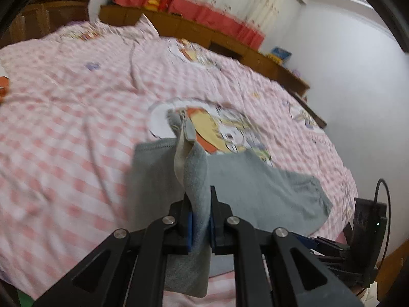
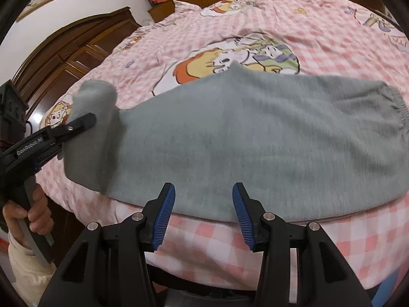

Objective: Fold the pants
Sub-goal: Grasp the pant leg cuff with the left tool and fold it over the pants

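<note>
The grey pants (image 2: 255, 138) lie stretched across the near edge of the bed, filling the middle of the right wrist view from left to right, with the gathered elastic end (image 2: 393, 110) at the right of the frame. At the left of that frame one end of the pants is lifted off the bed and stands up as a bunched fold (image 2: 94, 117). The left gripper (image 1: 200, 220) is clamped on this raised cloth: in the left wrist view the grey fabric runs up between its two fingers (image 1: 185, 217) at lower centre, with a pale inner strip (image 1: 180, 151) showing above them. In the right wrist view the same tool appears at the left edge, held by a hand (image 2: 30, 212) in a cream sleeve.

The right gripper (image 2: 203, 215) sits at bottom centre of its own view, its blue pads (image 2: 166, 212) spread apart and holding nothing, just in front of the pants' near edge.

Under the pants is a pink and white checked bedsheet (image 2: 204, 238) with cartoon prints (image 2: 230, 58). A dark wooden headboard (image 2: 64, 58) stands at upper left, and a wooden shelf (image 1: 204, 33) with red boxes (image 1: 217, 15) runs along the far wall.
</note>
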Tool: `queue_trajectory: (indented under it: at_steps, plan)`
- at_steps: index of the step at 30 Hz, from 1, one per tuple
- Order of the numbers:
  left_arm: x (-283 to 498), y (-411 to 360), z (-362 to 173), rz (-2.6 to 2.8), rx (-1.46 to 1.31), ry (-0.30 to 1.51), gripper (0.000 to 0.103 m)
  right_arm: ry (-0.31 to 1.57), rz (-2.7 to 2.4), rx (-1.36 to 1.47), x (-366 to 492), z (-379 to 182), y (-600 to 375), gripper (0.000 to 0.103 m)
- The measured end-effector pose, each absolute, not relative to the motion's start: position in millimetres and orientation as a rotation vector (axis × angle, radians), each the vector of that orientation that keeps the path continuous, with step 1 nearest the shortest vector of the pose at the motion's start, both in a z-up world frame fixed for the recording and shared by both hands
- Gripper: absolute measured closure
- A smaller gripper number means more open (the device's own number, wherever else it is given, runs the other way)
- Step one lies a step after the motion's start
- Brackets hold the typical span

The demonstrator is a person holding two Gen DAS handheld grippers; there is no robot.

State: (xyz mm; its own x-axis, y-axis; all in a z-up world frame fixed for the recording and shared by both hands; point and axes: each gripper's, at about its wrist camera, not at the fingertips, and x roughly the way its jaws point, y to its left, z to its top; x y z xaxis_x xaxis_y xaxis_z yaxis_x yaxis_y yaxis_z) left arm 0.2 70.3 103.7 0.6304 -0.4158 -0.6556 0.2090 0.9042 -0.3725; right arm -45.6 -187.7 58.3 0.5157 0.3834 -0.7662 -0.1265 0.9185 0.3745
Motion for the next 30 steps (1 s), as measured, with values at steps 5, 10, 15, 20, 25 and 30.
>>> queue_trajectory:
  at_steps: [5,10,15,20,25,30]
  plan:
    - [14.9,30.7,80.4,-0.38,-0.218,0.893,0.094,1.01,0.313,0.284,-38.8,45.7,-190.2,0.055]
    - [27.3,10.0,59.3,-0.399,-0.199,0.965,0.086,1.047,0.32,0.313,-30.3,28.8,-193.7,0.055]
    - [24.6,3.7,57.3,-0.44,-0.206,0.99,0.06,1.058,0.323,0.319,-26.8,22.9,-194.6,0.055]
    - [12.4,15.1,72.1,-0.427,-0.196,0.95,0.05,1.057,0.32,0.314,-26.8,23.9,-192.2,0.055]
    - [-0.3,40.3,77.7,-0.351,-0.166,0.917,0.041,1.041,0.351,0.335,-26.8,34.8,-189.9,0.055]
    - [-9.2,67.1,59.6,-0.261,-0.161,0.946,0.04,1.002,0.398,0.321,-17.0,53.3,-173.6,0.055]
